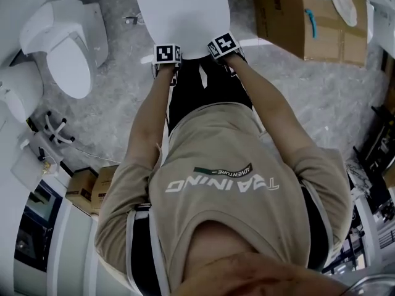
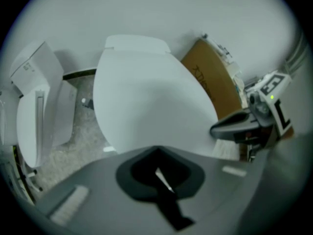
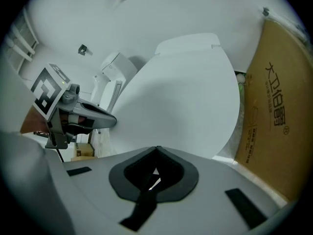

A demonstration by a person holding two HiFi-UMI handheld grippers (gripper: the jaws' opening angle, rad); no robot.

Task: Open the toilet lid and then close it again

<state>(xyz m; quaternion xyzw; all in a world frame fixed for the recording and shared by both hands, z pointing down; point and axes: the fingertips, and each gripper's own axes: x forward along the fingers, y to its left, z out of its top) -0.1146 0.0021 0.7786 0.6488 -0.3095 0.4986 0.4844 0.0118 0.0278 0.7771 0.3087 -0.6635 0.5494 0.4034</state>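
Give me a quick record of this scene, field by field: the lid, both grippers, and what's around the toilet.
target: white oval toilet lid, down
left gripper: jaws together, holding nothing, at the lid's front edge
right gripper: jaws together, holding nothing, beside the left one
right of toilet: brown cardboard box
left of toilet: second white toilet

Your left gripper (image 1: pixel 167 55) and right gripper (image 1: pixel 224 45) sit side by side at the near edge of the lid (image 1: pixel 179 11). On the floor (image 1: pixel 117 116), a second toilet (image 1: pixel 62 42) stands left of the lid and a box (image 1: pixel 302 17) right of it.
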